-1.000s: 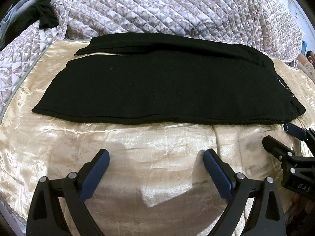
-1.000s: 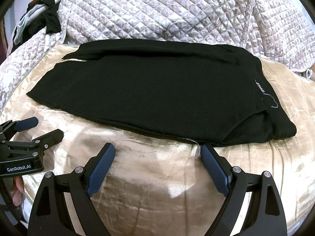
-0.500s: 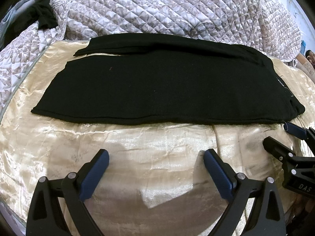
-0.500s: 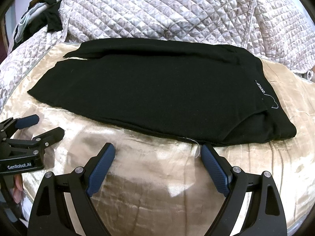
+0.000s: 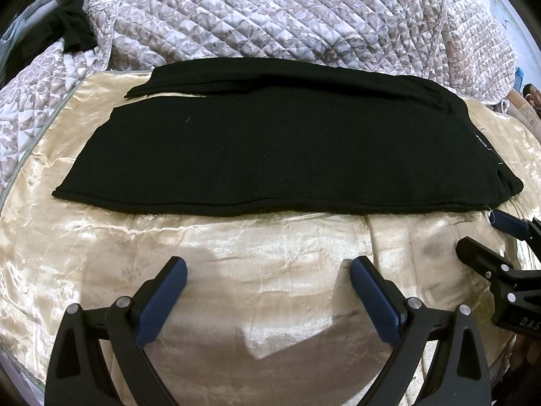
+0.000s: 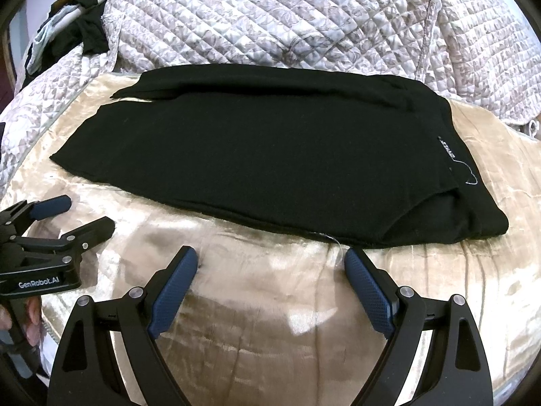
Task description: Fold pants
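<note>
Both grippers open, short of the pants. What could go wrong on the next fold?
1. The black pants lie on a glossy cream satin sheet; a low pinch at the near hem may grab sheet too, or drag the pants.
2. A loose white thread hangs at the hem by the right hand-held gripper; it could snag.
3. The left hand-held gripper and the right sit unevenly along the hem; the fold may skew.

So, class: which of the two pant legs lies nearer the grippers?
The wide, flat leg in front; the narrower leg lies behind it, beside the quilt.
</note>
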Demonstrator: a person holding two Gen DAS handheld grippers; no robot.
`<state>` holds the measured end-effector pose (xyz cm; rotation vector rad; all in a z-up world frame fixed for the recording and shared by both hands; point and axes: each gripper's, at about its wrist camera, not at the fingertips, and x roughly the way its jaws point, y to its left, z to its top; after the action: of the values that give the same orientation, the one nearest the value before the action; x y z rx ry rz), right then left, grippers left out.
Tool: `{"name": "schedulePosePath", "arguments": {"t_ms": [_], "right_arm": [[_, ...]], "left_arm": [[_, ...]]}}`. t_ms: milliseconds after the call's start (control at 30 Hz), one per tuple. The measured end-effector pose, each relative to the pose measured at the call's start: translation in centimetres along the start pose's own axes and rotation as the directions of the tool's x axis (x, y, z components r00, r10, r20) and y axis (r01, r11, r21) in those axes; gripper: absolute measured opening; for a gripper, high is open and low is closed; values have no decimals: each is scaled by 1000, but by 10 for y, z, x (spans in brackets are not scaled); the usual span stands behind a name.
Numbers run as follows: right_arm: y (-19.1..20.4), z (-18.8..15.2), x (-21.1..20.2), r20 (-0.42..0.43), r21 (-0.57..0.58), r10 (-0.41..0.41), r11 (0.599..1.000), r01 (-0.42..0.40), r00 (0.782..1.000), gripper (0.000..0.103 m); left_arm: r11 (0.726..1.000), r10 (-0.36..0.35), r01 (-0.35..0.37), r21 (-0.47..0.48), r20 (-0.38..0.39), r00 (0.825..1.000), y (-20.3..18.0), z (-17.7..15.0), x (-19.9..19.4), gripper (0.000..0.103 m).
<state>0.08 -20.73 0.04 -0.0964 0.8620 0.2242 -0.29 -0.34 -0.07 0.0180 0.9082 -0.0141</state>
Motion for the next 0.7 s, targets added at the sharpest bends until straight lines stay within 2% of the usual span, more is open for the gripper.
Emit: {"name": "schedulePosePath", "arguments": {"t_ms": [467, 700], "right_arm": [[-13, 0, -11, 4, 66, 19, 998, -19, 1000, 89], [-36, 0, -17, 21, 141, 7, 990, -9, 1000, 89]], "left_arm": [[1000, -5, 5, -1, 1, 1000, -6, -3, 1, 99], [998, -19, 21, -63, 26, 999, 13, 4, -5, 93]]}}
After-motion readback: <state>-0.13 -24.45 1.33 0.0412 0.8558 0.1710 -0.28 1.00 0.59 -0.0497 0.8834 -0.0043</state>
